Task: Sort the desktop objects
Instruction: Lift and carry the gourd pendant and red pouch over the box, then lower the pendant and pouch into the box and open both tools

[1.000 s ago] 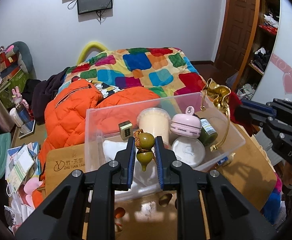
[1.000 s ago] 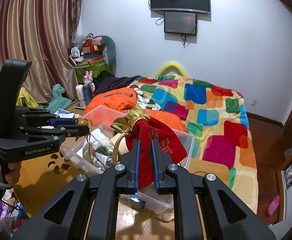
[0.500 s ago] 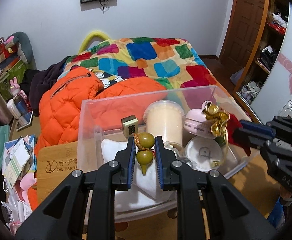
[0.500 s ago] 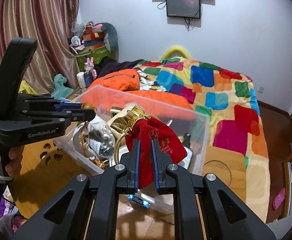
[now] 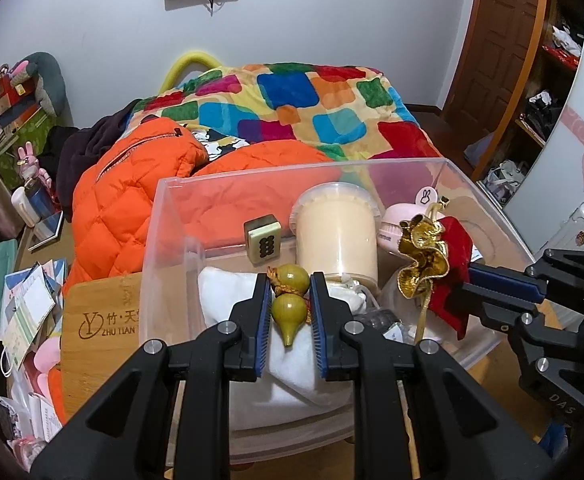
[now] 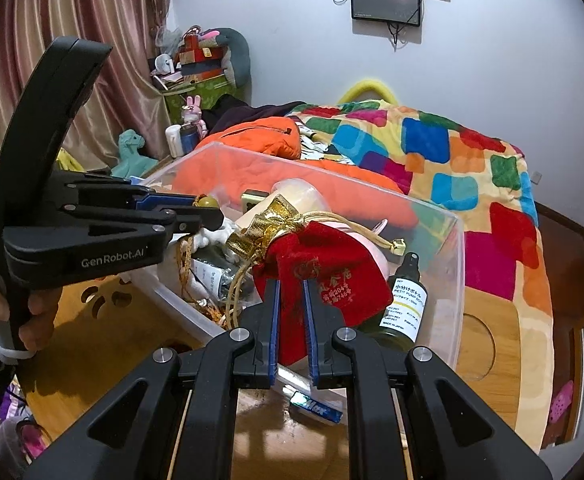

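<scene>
My left gripper (image 5: 291, 304) is shut on a green gourd charm (image 5: 289, 300) and holds it over the near left part of a clear plastic bin (image 5: 164, 216). My right gripper (image 6: 292, 300) is shut on a red velvet pouch with a gold top (image 6: 320, 268) and holds it over the bin's (image 6: 452, 280) middle. The pouch also shows in the left wrist view (image 5: 448, 276), at the right. In the bin lie a white cloth (image 5: 228, 292), a mahjong tile (image 5: 263, 240), a cream jar (image 5: 334, 232), a pink case (image 5: 392, 224) and a spray bottle (image 6: 406, 300).
The bin stands on a wooden table (image 5: 96, 320) (image 6: 132, 320). A blue wrapped item (image 6: 316, 408) lies on the table by the bin's near wall. Behind are a bed with a coloured blanket (image 5: 292, 96) and an orange jacket (image 5: 124, 200). Clutter fills the floor at the left (image 5: 24, 304).
Both grippers have moved forward and down over the bin. The red pouch has come from the bin's right edge to above its inside. Both grips are unchanged.
</scene>
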`<state>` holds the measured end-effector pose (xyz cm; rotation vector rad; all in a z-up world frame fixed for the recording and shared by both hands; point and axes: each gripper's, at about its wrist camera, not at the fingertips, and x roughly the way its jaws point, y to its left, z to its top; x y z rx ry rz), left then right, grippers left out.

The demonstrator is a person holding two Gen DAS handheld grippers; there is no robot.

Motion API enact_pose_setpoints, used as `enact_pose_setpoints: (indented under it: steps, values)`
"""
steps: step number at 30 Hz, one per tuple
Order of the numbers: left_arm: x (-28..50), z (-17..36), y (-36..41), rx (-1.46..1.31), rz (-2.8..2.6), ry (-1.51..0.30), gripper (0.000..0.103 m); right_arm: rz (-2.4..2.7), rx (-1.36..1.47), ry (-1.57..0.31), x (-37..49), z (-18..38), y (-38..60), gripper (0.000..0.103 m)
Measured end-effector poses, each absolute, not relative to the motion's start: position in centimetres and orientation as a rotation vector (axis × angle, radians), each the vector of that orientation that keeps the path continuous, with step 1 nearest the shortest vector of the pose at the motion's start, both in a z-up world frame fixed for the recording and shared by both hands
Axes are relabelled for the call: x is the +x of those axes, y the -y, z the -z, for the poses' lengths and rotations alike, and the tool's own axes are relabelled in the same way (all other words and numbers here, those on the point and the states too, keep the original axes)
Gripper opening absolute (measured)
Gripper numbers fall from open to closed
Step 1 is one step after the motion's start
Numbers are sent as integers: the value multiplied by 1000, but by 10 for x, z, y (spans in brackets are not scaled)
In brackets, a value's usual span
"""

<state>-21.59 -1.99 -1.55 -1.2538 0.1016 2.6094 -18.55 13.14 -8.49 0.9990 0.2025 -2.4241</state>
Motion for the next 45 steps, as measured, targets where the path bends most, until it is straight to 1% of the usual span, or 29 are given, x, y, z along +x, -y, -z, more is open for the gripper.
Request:
enact_pose_setpoints:
  steps: [2,4,6,9,18,20,21,22,23,27,31,36,38,40,45]
  values:
    - [-216,16,20,-1253,-2609,-110,18,2423,1007,-202,-187,85,-131,11]
    - [-215,17,19,-1255,-2610,-113,18,2420,1016,-201,-188,85,-130,13]
    - [-215,17,19,-1257,-2611,-112,19,2419,1028,-193,-190,86,-130,13]
    - [-214,18,20,-1260,-2617,-113,23,2419,1039,-191,-191,85,-129,14]
    - [-209,16,19,-1259,-2634,-128,28,2441,1057,-215,-190,83,-130,15]
    - [-207,14,20,-1254,-2652,-137,36,2450,1047,-233,-186,81,-131,15]
    - [-207,13,20,-1249,-2664,-141,47,2452,1044,-237,-185,81,-131,16]
    - [-205,12,21,-1239,-2679,-144,53,2453,1043,-240,-184,80,-132,16]
    - [-204,10,23,-1229,-2685,-139,54,2455,1040,-243,-183,79,-133,17]
    - [-202,5,27,-1229,-2677,-97,55,2468,1032,-256,-179,77,-134,22]
    - [-199,0,31,-1221,-2695,-76,61,2476,1020,-265,-174,73,-136,27]
    - [-192,-6,33,-1215,-2693,-38,75,2496,988,-290,-165,66,-139,36]
    - [-189,-9,32,-1210,-2696,-33,76,2508,974,-297,-161,64,-141,41]
    - [-186,-12,32,-1212,-2696,-28,78,2518,966,-296,-158,62,-144,52]
    - [-178,-17,30,-1210,-2689,-8,79,2541,963,-276,-153,60,-155,55]
